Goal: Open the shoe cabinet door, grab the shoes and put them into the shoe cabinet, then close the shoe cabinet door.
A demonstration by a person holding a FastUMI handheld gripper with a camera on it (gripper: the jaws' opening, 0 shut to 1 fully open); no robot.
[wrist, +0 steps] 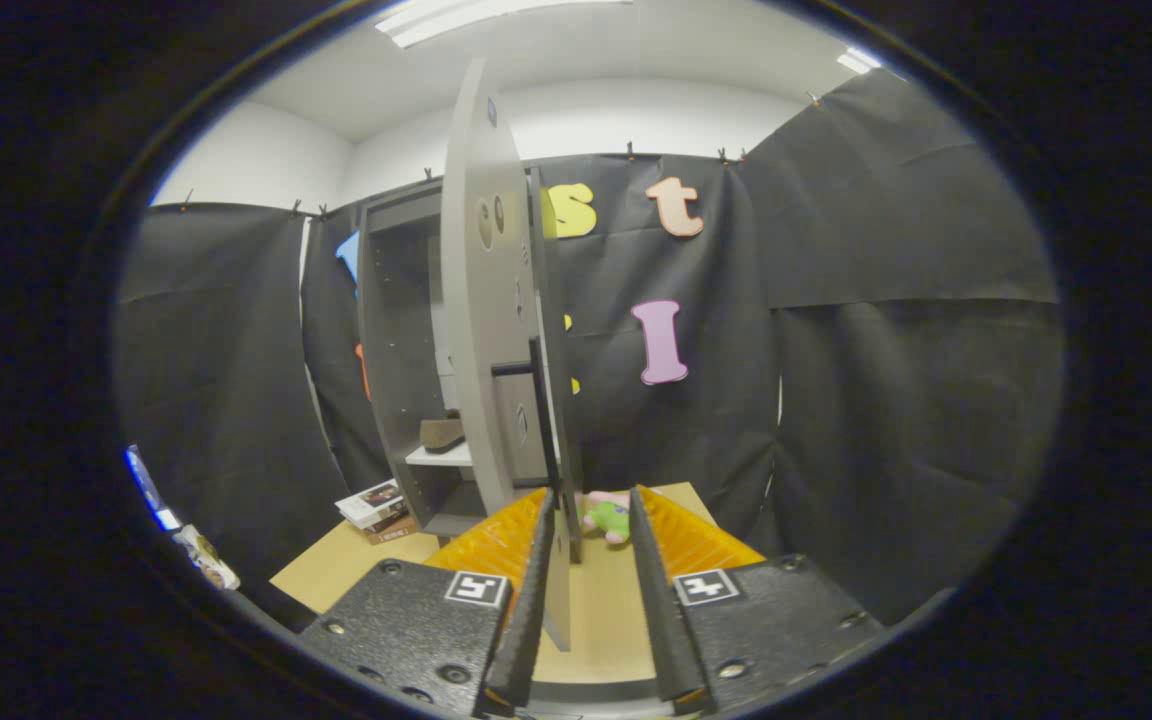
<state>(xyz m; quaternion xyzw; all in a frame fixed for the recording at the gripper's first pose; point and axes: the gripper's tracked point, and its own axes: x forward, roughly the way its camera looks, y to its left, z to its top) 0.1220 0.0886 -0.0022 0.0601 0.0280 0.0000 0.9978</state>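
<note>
A grey shoe cabinet (391, 350) stands on the wooden table, its door (481, 300) swung wide open toward me and seen nearly edge-on. A dark handle (526, 400) sits on the door's right face. Inside, a brown shoe (442, 433) rests on a white shelf (441, 456). My gripper (588, 505) is open, and the lower edge of the door reaches down between its fingers, close to the left finger (534, 570). Whether that finger touches the door I cannot tell.
A small pink and green plush toy (608, 517) lies on the table (596, 610) just beyond the fingertips. A stack of books (377, 509) sits left of the cabinet's base. Black cloth walls close in behind and on both sides.
</note>
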